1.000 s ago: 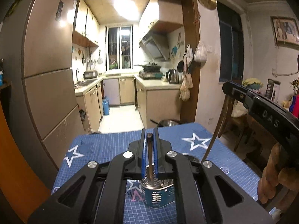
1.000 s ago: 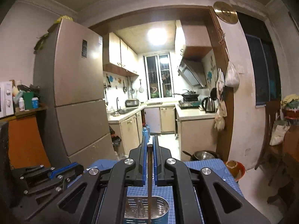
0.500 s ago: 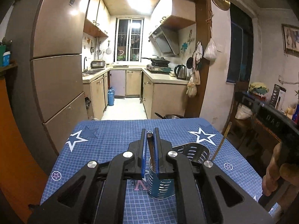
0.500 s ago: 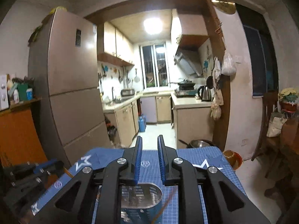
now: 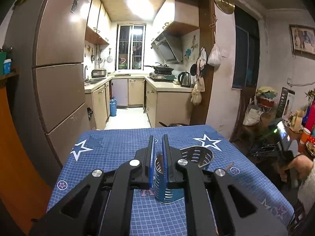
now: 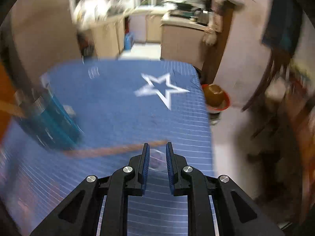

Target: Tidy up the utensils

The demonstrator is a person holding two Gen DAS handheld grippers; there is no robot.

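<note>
My right claw (image 6: 157, 147) pointed down at the worktop (image 6: 122, 102) with a narrow gap and nothing between the pads. The chopstick (image 6: 118, 148) lay flat just beyond its tips, toward the right edge of the worktop. Its long axis ran crosswise, from my tips leftward to the blue holder (image 6: 49, 122). I judged this claw the nearer one, and that it needed a roll to straddle the stick. My left claw (image 5: 158, 139) was almost closed above the holder (image 5: 167, 188). I could not tell if it pinched a thin stick. A steel basket (image 5: 196, 155) stood behind the holder. The cloth was blue with stars, and the kitchen lay beyond the far edge.
</note>
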